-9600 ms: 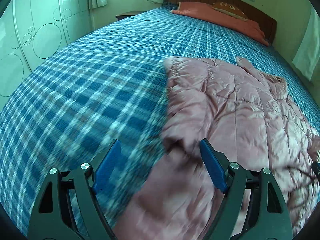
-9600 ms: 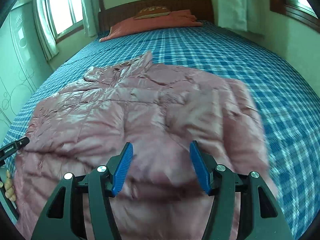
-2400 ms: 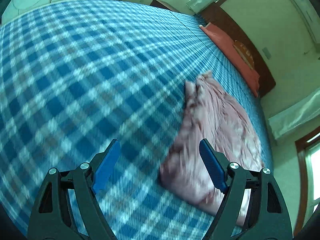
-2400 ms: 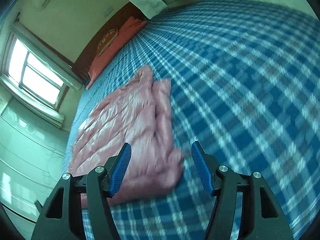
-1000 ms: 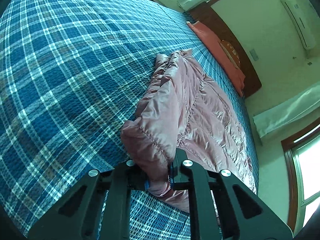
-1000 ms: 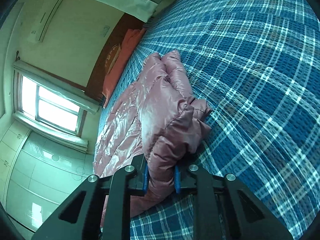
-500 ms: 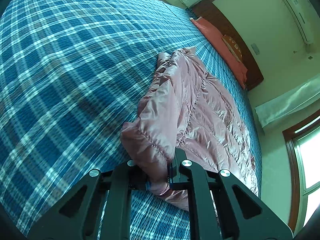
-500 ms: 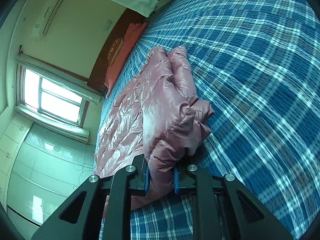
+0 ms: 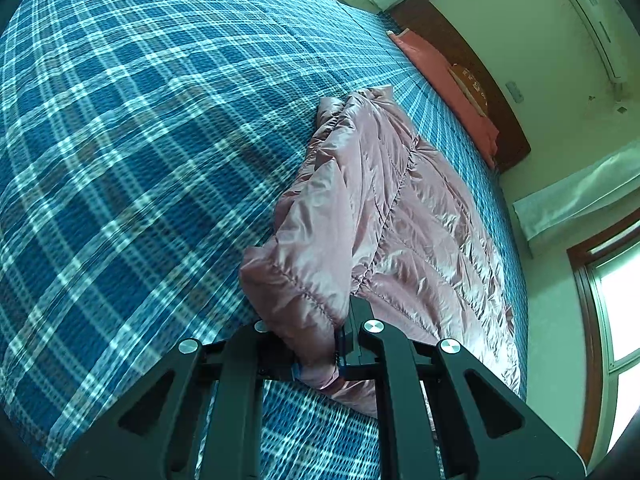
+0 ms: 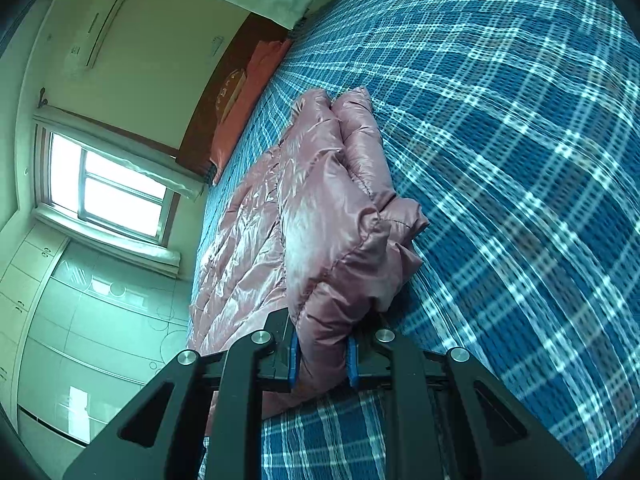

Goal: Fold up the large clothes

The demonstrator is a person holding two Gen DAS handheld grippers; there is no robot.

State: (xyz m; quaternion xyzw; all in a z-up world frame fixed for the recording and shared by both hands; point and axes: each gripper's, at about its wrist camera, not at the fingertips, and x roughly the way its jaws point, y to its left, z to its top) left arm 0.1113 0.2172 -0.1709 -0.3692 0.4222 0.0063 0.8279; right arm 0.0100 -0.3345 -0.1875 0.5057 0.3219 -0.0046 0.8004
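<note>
Plaid bed (image 9: 120,140) bears one pink jacket (image 9: 360,208), pinched by two tongs: left tongs (image 9: 318,354), right tongs (image 10: 320,356).

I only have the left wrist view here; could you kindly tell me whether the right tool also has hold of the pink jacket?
Observer: Yes, the right tool is shut on a bunched corner of the pink jacket.
Operator: Thank you. Is anything lying on the bed beyond that side?
Observer: No, only bare blue plaid bedspread shows there.
Operator: And what stands past the jacket in that view?
Observer: A bright window above pale wardrobe doors.
</note>
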